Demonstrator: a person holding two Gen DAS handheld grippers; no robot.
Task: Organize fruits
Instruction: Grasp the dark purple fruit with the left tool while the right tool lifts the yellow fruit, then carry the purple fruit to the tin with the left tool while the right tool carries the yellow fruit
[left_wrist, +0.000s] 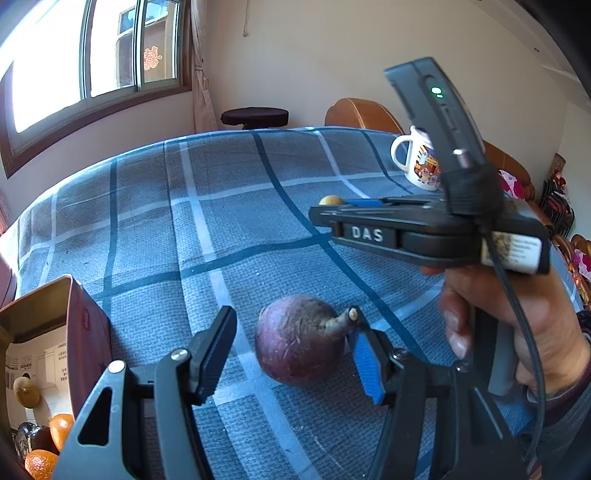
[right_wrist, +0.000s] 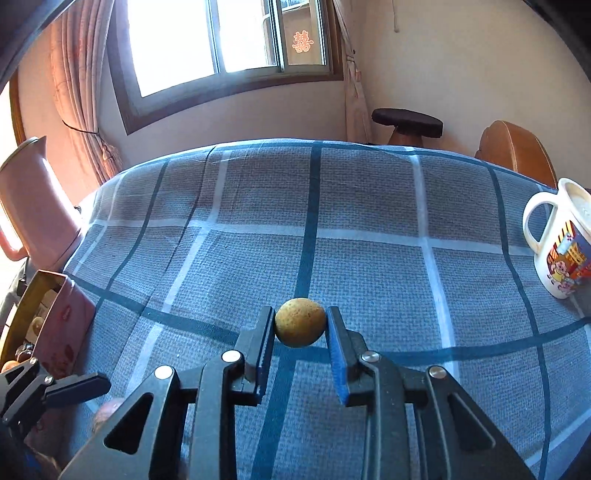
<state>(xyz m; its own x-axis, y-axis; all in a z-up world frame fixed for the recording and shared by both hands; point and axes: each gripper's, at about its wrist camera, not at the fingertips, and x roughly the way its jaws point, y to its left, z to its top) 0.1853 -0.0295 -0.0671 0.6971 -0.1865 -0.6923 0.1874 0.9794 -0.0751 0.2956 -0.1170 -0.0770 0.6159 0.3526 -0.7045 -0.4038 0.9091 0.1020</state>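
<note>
Between my right tongs (right_wrist: 300, 328): one small yellow fruit (right_wrist: 300, 322), pinched on the desk (right_wrist: 369, 206).
One purple fruit (left_wrist: 301, 339) lies between my left tongs (left_wrist: 291, 347), gaping, only its stem touching a pad.

Blown-out daylight from the window (right_wrist: 207, 40); sharp pictures, edges fisheye-bent.

The tablecloth (right_wrist: 369, 221) is woven, matt checked cloth. The mug (right_wrist: 557, 254) looks glossy ceramic. The purple fruit (left_wrist: 299, 339) has dull, rough skin; the yellow fruit (right_wrist: 300, 322) is speckled and matt.
</note>
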